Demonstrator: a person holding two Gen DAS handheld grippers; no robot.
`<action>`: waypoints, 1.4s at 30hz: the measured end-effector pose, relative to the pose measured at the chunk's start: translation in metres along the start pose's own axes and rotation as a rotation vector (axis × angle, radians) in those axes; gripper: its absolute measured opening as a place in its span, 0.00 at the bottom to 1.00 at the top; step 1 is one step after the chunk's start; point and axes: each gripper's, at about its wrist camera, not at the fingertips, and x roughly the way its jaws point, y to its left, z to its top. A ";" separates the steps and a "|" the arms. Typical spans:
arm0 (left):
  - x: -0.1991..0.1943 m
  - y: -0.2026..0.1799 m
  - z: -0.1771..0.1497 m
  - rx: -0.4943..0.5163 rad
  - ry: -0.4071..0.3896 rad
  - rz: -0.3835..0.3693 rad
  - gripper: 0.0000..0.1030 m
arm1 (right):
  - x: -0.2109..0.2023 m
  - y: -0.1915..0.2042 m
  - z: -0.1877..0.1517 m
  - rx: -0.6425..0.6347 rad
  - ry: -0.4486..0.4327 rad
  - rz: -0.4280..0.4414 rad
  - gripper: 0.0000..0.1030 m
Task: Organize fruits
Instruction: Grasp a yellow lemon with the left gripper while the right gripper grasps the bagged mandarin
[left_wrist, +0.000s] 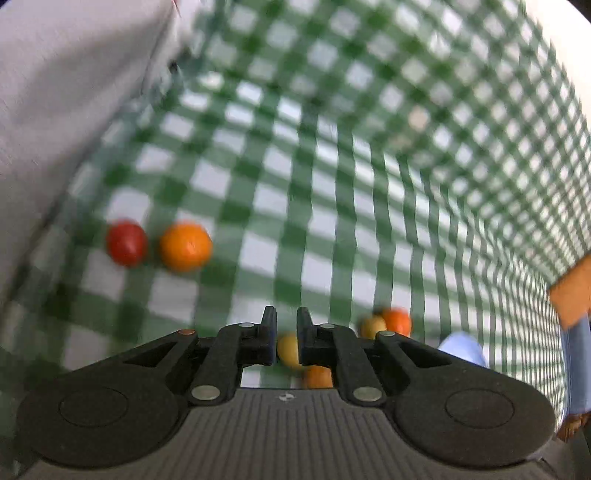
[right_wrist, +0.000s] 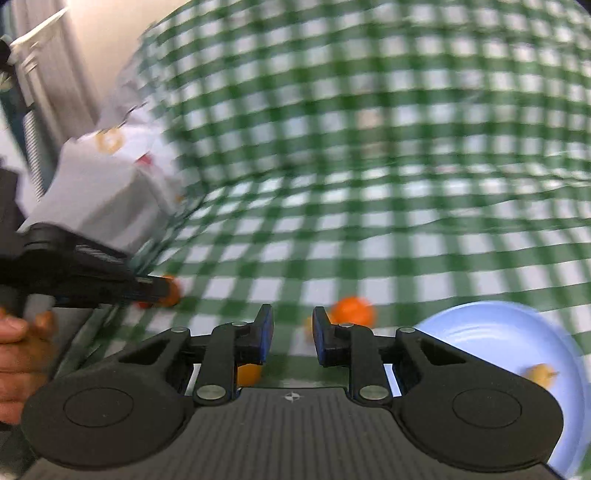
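Observation:
In the left wrist view my left gripper (left_wrist: 287, 325) hangs above the green checked cloth (left_wrist: 332, 166) with its jaws a narrow gap apart and nothing between them. A red fruit (left_wrist: 126, 243) and an orange (left_wrist: 185, 246) lie to its left. A yellow fruit (left_wrist: 289, 350) and an orange one (left_wrist: 317, 376) lie below the fingers, and two more fruits (left_wrist: 388, 324) lie to the right. In the right wrist view my right gripper (right_wrist: 293, 326) is open and empty. An orange (right_wrist: 352, 312) lies just ahead of it, and a light blue plate (right_wrist: 498, 332) holds a yellow fruit (right_wrist: 543, 373).
A white box (right_wrist: 107, 192) stands at the left on the cloth. The left gripper's body (right_wrist: 74, 266) and the hand holding it cross the left of the right wrist view, beside an orange fruit (right_wrist: 171, 291). An orange box corner (left_wrist: 572, 295) is at the far right.

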 end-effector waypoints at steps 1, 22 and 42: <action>0.004 -0.001 -0.002 -0.001 0.013 0.005 0.11 | 0.007 0.005 -0.003 -0.006 0.022 0.002 0.32; 0.036 -0.015 -0.017 -0.013 0.088 0.031 0.26 | 0.050 0.034 -0.014 -0.086 0.159 -0.034 0.37; 0.037 -0.027 -0.016 0.061 0.042 0.115 0.15 | 0.037 0.012 -0.017 -0.067 0.196 -0.072 0.38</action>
